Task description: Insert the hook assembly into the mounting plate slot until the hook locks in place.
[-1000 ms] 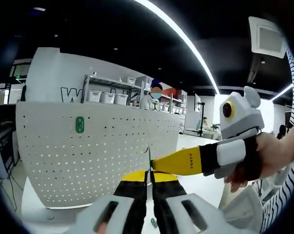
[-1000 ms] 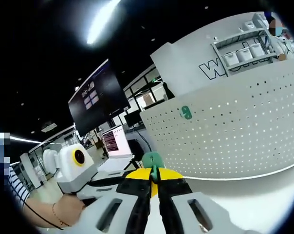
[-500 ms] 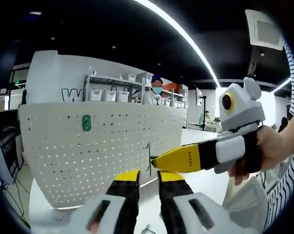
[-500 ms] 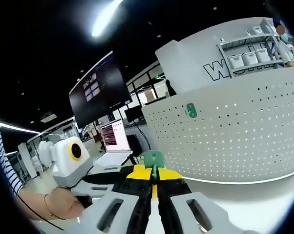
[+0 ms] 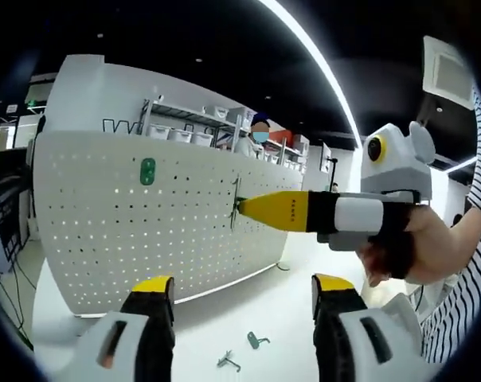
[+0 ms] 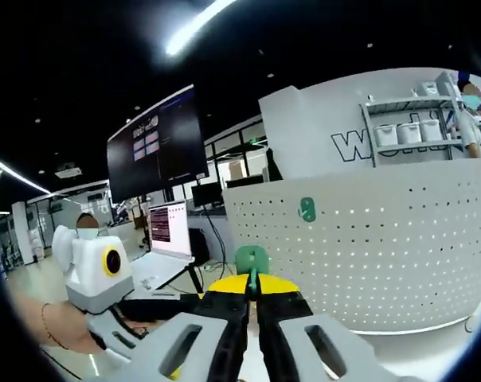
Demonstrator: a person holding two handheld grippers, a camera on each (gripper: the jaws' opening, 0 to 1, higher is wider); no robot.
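Green plastic hook assembly sits centre frame, pinched in my right gripper; white perforated mounting plate fills the right; my left gripper gapes wide, empty.

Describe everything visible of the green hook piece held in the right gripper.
The green hook piece is pinched between the closed yellow-tipped jaws of the right gripper. In the right gripper view a rounded green plastic-looking head stands above the jaw tips, with a thin stem running down into the seam between them. In the left gripper view it appears edge-on as a thin sliver at the gripper's tip, in front of the white perforated board; whether it touches the board cannot be told. A second green piece already sits on the board.
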